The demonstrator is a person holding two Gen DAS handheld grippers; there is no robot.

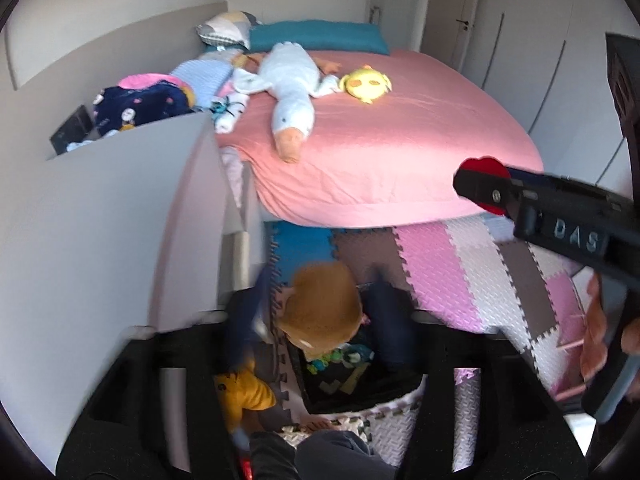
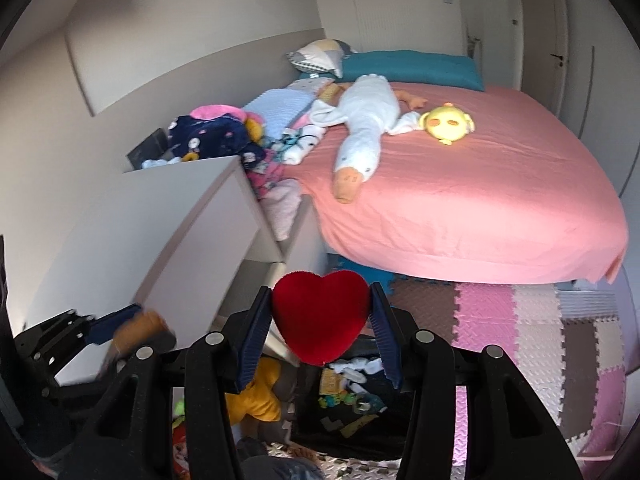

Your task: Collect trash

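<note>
**Holding a red heart above the bin**

Filling the far ground beyond both claws is a bed under a pink sheet, with a long white goose toy lying on it. Between the bed and the claws, and off to their right, runs a foam mat of interlocking pink, white and brown tiles. Directly below the claws stands a black bin holding small mixed items.

The right gripper stands about half open. A red heart sits upright between its blue pads: plush, velvety, evenly deep red, with two full rounded lobes and its point hanging below the fingertips toward the bin. The lobes meet or nearly meet both pads; whether the pads actually press on it cannot be told.

The left gripper, to the left of the right one, has its fingers spread wide. A blurred orange-brown lump shows between them, above the bin, and neither pad closes on it. Its shape is too smeared to identify.
</note>
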